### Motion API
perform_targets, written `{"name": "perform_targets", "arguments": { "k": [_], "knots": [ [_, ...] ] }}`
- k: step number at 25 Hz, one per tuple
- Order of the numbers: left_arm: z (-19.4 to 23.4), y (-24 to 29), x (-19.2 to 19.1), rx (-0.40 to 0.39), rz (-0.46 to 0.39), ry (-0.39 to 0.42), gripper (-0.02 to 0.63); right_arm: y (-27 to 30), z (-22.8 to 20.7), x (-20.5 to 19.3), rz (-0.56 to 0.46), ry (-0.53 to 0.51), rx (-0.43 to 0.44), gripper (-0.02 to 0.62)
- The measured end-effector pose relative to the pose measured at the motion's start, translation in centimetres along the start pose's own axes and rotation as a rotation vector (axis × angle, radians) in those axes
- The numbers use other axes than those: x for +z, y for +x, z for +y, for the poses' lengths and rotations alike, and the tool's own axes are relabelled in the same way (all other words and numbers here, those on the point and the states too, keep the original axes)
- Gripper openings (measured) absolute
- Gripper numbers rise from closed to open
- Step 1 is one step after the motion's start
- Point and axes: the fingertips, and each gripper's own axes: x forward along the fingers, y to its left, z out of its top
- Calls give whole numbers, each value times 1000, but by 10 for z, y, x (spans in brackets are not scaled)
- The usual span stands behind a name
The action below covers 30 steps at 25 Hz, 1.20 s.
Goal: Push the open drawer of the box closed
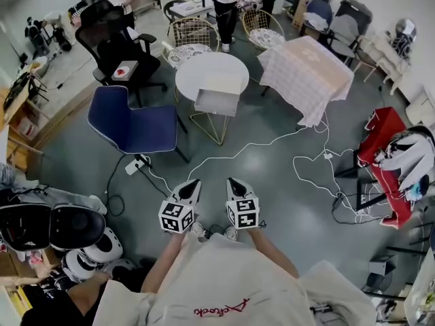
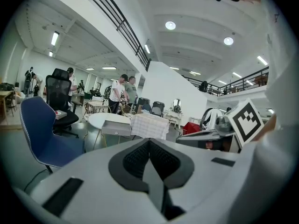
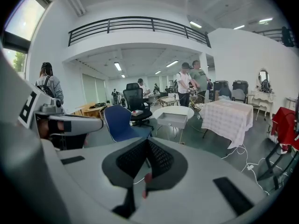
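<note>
With the left claw [image 1: 193, 183] and right claw [image 1: 234, 182] both pinched empty, the person should approach the desk [image 1: 187, 73] and press the drawer [image 1: 216, 103] squarely into the box [image 1: 224, 83].

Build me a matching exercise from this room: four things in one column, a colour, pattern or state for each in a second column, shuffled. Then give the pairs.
Column A
1. drawer
2. side chair
3. office chair
4. tablecloth

Column B
a. black
b. pulled open
c. checked
d. blue

Pairs: 1-b, 2-d, 3-a, 4-c
</note>
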Motion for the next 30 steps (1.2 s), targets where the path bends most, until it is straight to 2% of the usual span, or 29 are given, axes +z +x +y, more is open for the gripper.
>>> {"name": "perform_targets", "arguments": {
  "k": [14,23,30],
  "knots": [
    [-15,25,4,74,1,3,12,-7,-42,-7,9,9,62,17],
    [-24,49,7,69,7,11,12,-4,-68,-5,0,22,54,17],
    [-16,54,7,77,10,15,12,5,-72,-7,4,25,56,17]
  ]
}}
